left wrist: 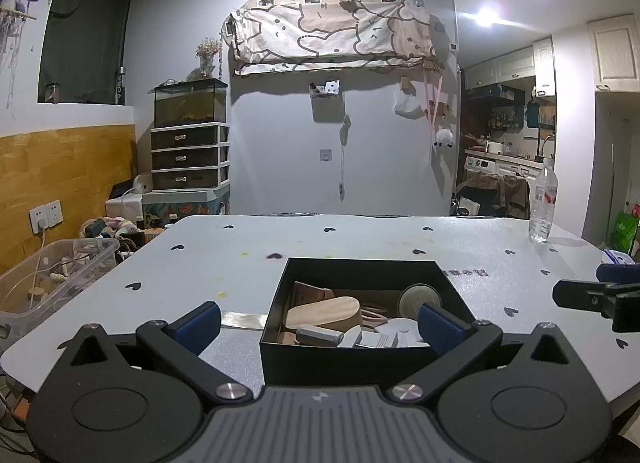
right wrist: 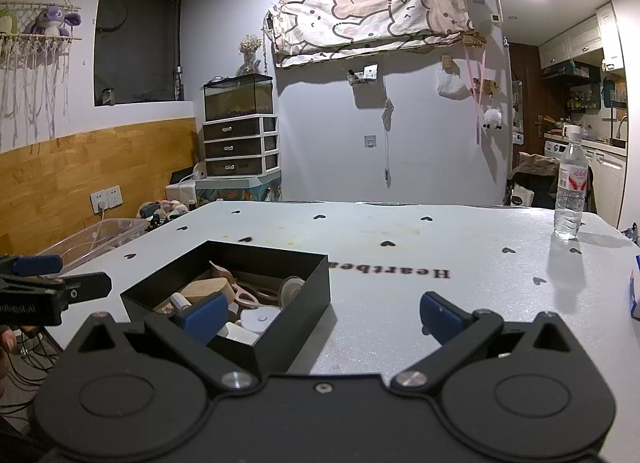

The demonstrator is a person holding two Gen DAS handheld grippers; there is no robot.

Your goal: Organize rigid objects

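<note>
Both tongs stand wide and empty: the left gripper hangs over the near wall of the black box, the right gripper just beside its right side. Inside lie jumbled hard pieces — a wooden block, a white disc. They look light and stiff; the block's long flat sides seem the safest hold.

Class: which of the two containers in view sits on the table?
The black box holding assorted objects sits on the table; the clear plastic bin stands beside it, lower down.
</note>
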